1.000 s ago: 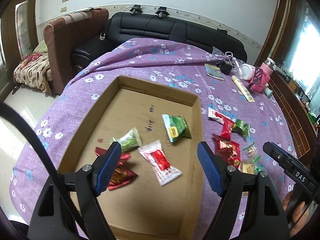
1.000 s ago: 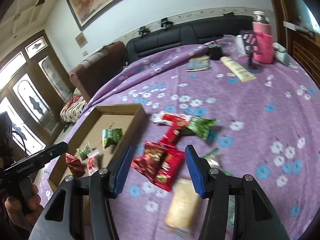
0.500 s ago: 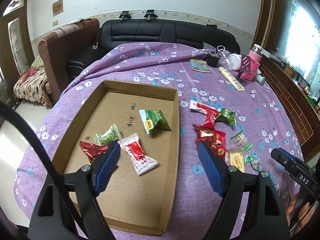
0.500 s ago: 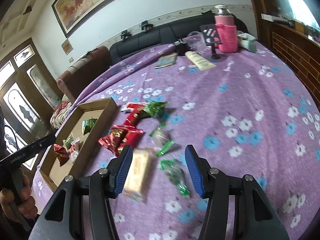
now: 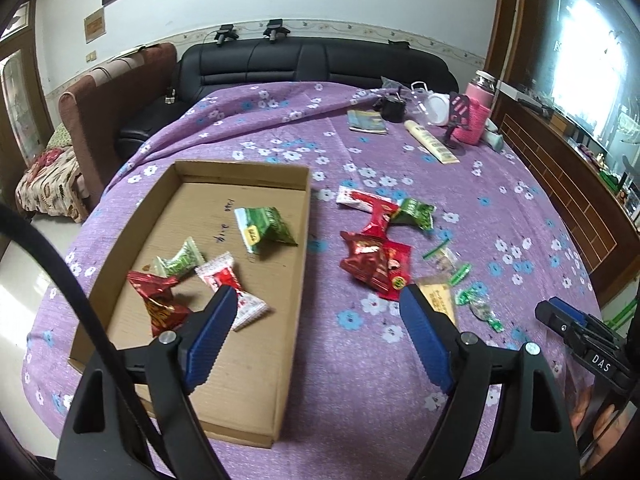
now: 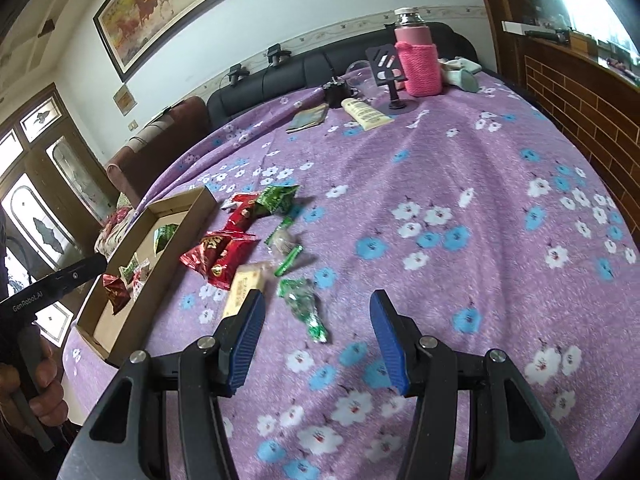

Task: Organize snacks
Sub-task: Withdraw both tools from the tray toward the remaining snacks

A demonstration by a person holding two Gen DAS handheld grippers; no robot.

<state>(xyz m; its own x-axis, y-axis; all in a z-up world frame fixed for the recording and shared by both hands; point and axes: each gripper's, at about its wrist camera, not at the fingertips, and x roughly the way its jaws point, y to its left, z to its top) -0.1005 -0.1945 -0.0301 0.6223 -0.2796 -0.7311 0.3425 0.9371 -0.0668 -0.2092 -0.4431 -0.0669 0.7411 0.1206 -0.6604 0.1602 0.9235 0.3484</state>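
A shallow cardboard box (image 5: 302, 216) lies on the purple flowered cloth and holds several snack packets: a green one (image 5: 266, 229), a pale green one (image 5: 180, 261), a red-and-white one (image 5: 230, 288) and a dark red one (image 5: 160, 300). Loose snacks lie right of the box: red packets (image 5: 376, 262), a green packet (image 5: 416, 212), a beige bar (image 5: 438, 300) and small clear-green candies (image 5: 478, 306). My left gripper (image 5: 316, 326) is open and empty above the box's near right edge. My right gripper (image 6: 316, 322) is open and empty, hovering just behind a clear-green candy (image 6: 304, 306) and the beige bar (image 6: 244, 284).
At the table's far end stand a pink-sleeved bottle (image 6: 418, 60), a phone stand (image 6: 390, 76), a cream tube (image 6: 366, 114), a booklet (image 6: 310, 118) and a black cup (image 5: 392, 108). A black sofa (image 5: 312, 64) lies beyond. A wooden cabinet (image 6: 580, 92) runs along the right.
Both grippers have pulled back and risen. The left view has swung right from over the box toward the loose snacks. The right gripper has moved right, past the red packets to the candies.
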